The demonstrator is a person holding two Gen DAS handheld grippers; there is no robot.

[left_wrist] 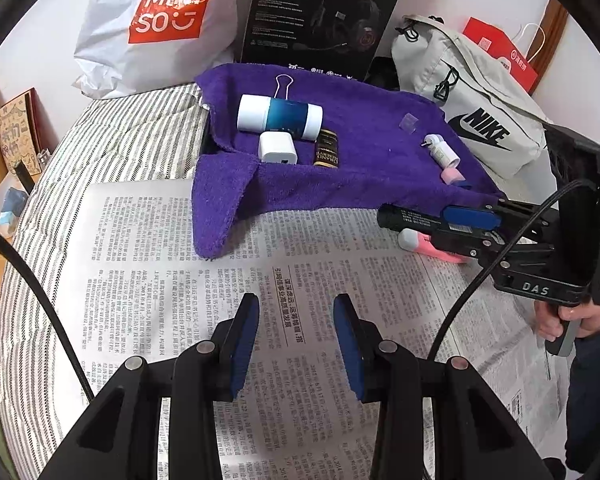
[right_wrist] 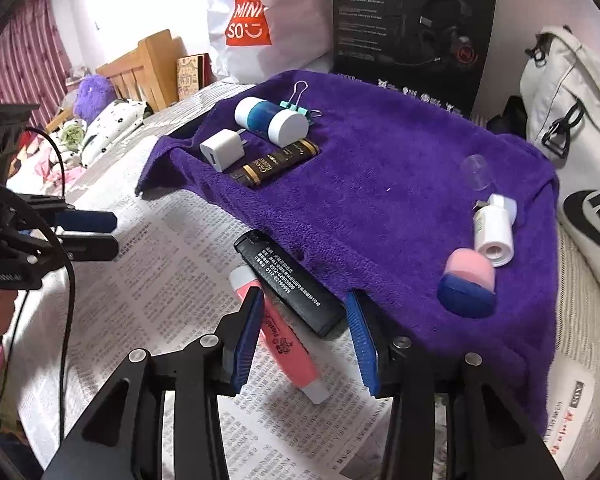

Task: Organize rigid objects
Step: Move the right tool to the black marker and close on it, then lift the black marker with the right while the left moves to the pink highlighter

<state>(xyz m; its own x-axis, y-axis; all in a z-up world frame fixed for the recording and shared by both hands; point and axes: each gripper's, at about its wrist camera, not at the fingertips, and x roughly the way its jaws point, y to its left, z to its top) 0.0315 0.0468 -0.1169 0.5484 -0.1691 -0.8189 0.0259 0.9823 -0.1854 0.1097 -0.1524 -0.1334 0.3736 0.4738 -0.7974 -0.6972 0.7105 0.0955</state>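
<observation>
Straddling the near end of a pink tube (right_wrist: 288,344), the right tongs (right_wrist: 304,340) stand apart, their blue pads (right_wrist: 246,340) on either side of it without pressing; whether the left pad brushes the tube cannot be told. In the right wrist view the tube lies flat on the newspaper (right_wrist: 160,280), its long axis running from the upper left to the lower right, with a white cap at each visible end and dark lettering along its pink body. Just beside it, crossing over its upper part, lies a black rectangular lighter (right_wrist: 290,282) with white printed text; its long axis runs nearly parallel to the tube, its far end pointing toward the purple towel (right_wrist: 380,168), whose edge it touches.

The left tongs (left_wrist: 296,336) hover over bare newspaper (left_wrist: 160,240) with their pads apart and nothing between them.

On the towel sit a white and blue cylinder (right_wrist: 270,118) lying on its side, a white charger plug (right_wrist: 222,150) just beside it, a dark brown and gold bar (right_wrist: 276,164) and a teal binder clip (right_wrist: 300,104) behind the cylinder. Toward the towel's right edge lie a small white bottle (right_wrist: 494,232), a pink and blue capped item (right_wrist: 466,284) and a clear cap (right_wrist: 476,170).

Behind the towel stand a white Miniso bag (left_wrist: 156,24), a black headset box (left_wrist: 320,16) and a grey Nike bag (left_wrist: 472,108). All of it rests on a striped bed cover (left_wrist: 112,132).
</observation>
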